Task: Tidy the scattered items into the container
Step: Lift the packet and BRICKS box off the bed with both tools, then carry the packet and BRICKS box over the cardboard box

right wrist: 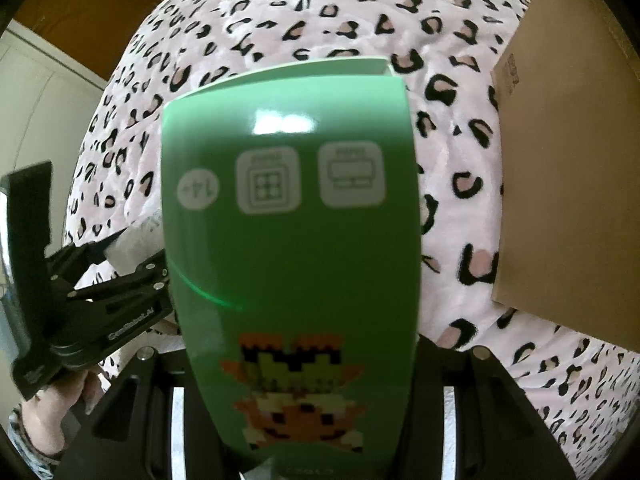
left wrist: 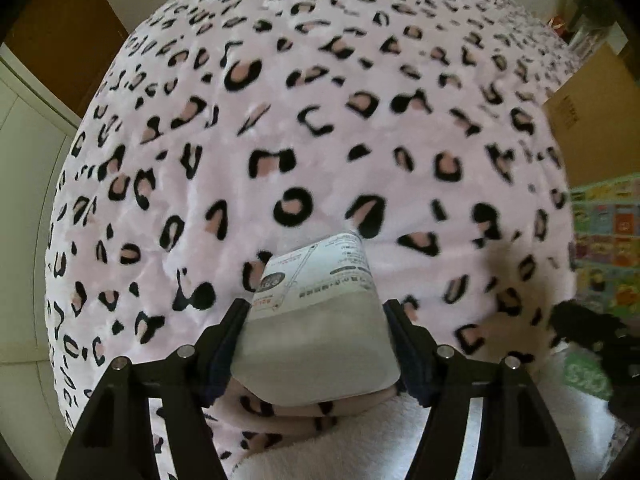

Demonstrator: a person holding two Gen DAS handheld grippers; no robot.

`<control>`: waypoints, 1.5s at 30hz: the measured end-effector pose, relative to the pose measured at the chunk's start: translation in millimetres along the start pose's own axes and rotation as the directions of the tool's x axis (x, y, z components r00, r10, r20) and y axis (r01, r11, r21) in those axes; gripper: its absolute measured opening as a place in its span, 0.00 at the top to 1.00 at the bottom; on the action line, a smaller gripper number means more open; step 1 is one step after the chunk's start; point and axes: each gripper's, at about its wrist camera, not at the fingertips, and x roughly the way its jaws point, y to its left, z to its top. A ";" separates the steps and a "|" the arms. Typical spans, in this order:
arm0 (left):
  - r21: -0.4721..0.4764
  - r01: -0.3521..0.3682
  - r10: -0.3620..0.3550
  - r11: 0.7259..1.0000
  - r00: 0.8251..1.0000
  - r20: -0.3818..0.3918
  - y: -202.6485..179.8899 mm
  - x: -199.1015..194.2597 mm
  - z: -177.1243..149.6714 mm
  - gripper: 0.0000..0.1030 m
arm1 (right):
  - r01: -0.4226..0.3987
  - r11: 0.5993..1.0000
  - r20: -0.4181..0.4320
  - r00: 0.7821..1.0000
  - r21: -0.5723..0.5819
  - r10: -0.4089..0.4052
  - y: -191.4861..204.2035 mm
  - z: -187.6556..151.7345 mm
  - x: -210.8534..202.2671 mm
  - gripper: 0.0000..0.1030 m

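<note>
Cartons (left wrist: 316, 320) (right wrist: 288, 240) over plush blanket (left wrist: 320, 120)

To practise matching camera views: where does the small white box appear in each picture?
Left wrist view: the white box sits low centre, clamped by the left hand-held gripper.
Right wrist view: only a corner shows at left edge, mid-height.
Shared landmark: the leopard-print blanket.
</note>
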 end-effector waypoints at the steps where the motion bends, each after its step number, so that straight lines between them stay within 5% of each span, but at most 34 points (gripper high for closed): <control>1: 0.001 0.005 -0.005 1.000 1.000 0.007 -1.6 -5.3 0.0 0.33 | -0.001 1.000 0.003 1.000 -0.005 0.001 1.1 -0.6 -2.7 0.57; 22: 0.092 0.057 -0.066 0.994 0.993 0.095 -40.1 -92.0 14.4 0.33 | -0.022 0.998 0.097 0.995 -0.061 0.028 -18.8 -5.5 -91.0 0.57; 45: 0.246 0.122 -0.156 0.962 0.980 0.121 -145.1 -141.7 42.6 0.33 | -0.031 0.999 0.165 0.986 -0.012 0.032 -90.6 -0.4 -154.5 0.57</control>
